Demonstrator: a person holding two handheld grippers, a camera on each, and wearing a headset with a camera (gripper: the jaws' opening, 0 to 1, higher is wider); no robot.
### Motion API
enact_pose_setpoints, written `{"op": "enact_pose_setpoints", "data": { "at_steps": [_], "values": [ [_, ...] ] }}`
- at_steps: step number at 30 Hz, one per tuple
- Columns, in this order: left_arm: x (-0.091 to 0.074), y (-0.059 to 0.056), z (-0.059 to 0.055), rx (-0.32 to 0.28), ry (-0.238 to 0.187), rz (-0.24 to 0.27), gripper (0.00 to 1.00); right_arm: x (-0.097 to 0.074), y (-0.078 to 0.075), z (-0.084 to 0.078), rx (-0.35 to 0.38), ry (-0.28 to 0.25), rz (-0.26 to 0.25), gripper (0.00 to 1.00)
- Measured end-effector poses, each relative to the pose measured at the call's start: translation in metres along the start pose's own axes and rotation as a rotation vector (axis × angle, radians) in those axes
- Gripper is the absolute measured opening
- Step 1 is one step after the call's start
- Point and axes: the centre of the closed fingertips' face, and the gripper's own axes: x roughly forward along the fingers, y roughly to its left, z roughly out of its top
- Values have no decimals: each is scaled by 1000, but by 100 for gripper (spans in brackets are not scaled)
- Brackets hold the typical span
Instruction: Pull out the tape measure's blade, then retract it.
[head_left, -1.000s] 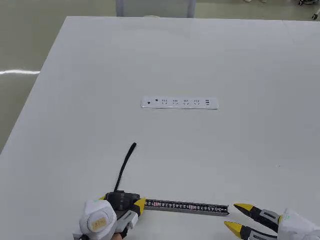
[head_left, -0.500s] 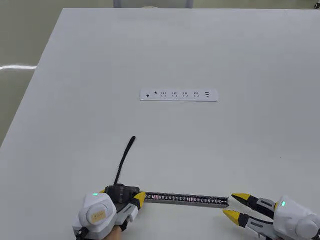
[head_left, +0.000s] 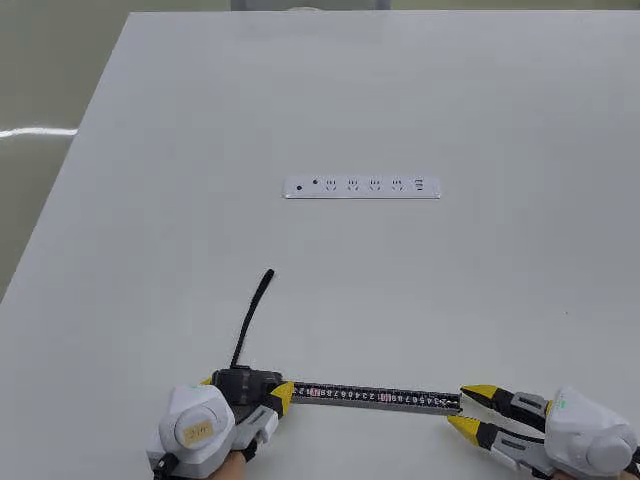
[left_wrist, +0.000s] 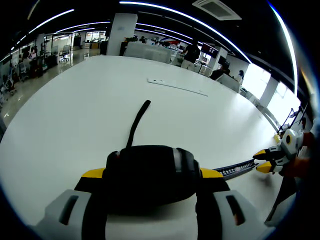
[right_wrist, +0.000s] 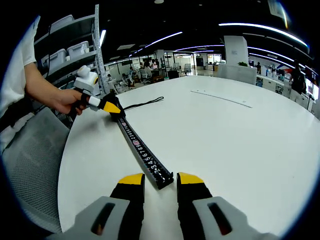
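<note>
My left gripper (head_left: 247, 392) is shut on the black tape measure case (head_left: 244, 380) at the table's near edge, and the case (left_wrist: 150, 172) sits between its yellow-tipped fingers. The blade (head_left: 375, 396) lies pulled out flat on the table, running right from the case. Its end hook rests between the yellow fingertips of my right gripper (head_left: 468, 410), which stands open. In the right gripper view the blade (right_wrist: 141, 149) runs from the gap between the fingers of the right gripper (right_wrist: 161, 181) back to the left gripper (right_wrist: 107, 105). A black wrist strap (head_left: 252, 315) trails away from the case.
A white power strip (head_left: 362, 187) lies across the middle of the white table (head_left: 450, 290). The table's left edge (head_left: 60, 200) drops to a green floor. Shelving and a mesh chair (right_wrist: 30, 150) stand beside the table in the right gripper view.
My right gripper has moved left up to the blade's end, so the hook now sits between its fingertips. The left gripper and the case have kept still.
</note>
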Motion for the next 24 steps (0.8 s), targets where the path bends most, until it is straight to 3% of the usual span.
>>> {"op": "enact_pose_setpoints", "data": {
  "at_steps": [24],
  "values": [
    [1, 0, -1, -4, 3, 7, 69, 5, -6, -9, -18, -1, 26, 15]
  ]
}}
